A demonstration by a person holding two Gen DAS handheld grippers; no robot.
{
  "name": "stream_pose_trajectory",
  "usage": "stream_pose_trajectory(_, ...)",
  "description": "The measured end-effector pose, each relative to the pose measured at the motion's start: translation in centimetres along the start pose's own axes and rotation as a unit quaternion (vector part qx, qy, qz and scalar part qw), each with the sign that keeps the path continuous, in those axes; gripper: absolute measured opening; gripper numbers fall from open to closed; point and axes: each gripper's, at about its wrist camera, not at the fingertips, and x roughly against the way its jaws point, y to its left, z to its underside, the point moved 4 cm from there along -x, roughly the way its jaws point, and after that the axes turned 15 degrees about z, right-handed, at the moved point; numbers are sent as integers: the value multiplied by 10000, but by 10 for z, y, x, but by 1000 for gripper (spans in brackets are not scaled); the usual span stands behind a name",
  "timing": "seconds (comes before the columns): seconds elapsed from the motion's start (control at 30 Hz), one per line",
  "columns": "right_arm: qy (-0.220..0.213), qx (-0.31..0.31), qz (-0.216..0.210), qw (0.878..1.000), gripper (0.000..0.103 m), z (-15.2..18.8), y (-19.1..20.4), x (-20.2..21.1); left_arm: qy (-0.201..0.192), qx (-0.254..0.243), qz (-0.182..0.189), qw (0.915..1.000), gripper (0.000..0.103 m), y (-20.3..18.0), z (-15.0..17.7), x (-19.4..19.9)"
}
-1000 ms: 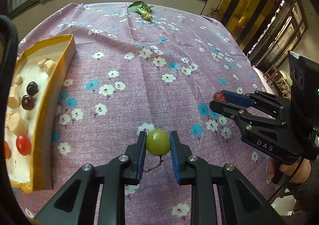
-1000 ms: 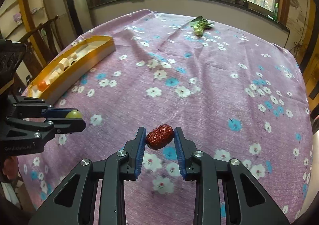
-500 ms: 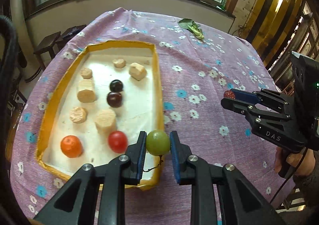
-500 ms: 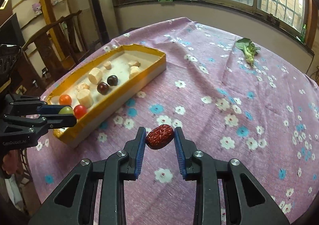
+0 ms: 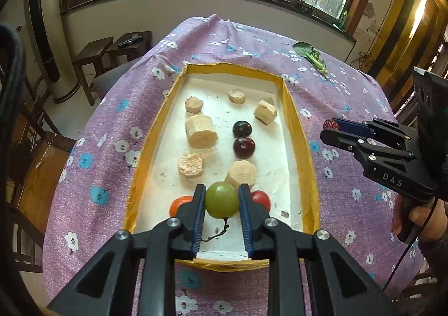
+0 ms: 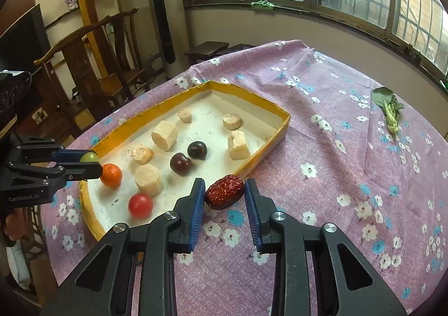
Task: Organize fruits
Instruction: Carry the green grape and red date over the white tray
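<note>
My left gripper [image 5: 221, 201] is shut on a green grape [image 5: 221, 199] with a short stem, held above the near end of the yellow-rimmed tray [image 5: 299, 131]. In the tray lie two dark plums [image 5: 242, 129], a red tomato [image 5: 261, 199], an orange fruit [image 5: 179, 204] and several pale banana chunks [image 5: 201, 132]. My right gripper [image 6: 224, 196] is shut on a wrinkled red date [image 6: 224, 195], hanging over the cloth just outside the tray's long side [image 6: 266, 152]. The right gripper also shows at the right edge of the left wrist view.
A flowered purple cloth [image 6: 322, 176] covers the round table. A green leafy vegetable [image 6: 390, 110] lies at its far side. Wooden chairs [image 6: 92, 64] and stools [image 5: 112, 53] stand beyond the table's left edge. A hand [image 5: 420, 218] holds the right gripper's handle.
Both grippers have swung left across the table, carrying their fruit. The tray has come from the left edge into the middle of the left wrist view, with the grape now above it.
</note>
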Motion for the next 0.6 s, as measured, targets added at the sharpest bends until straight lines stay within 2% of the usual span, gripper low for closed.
stream_pose_trajectory(0.3, 130, 253, 16, 9996, 28, -17, 23, -33, 48, 326, -209, 9992, 25, 47, -10, -9)
stream_pose_trajectory(0.6, 288, 472, 23, 9985, 28, -19, 34, -55, 240, 352, -240, 9988, 25, 59, -9, -30)
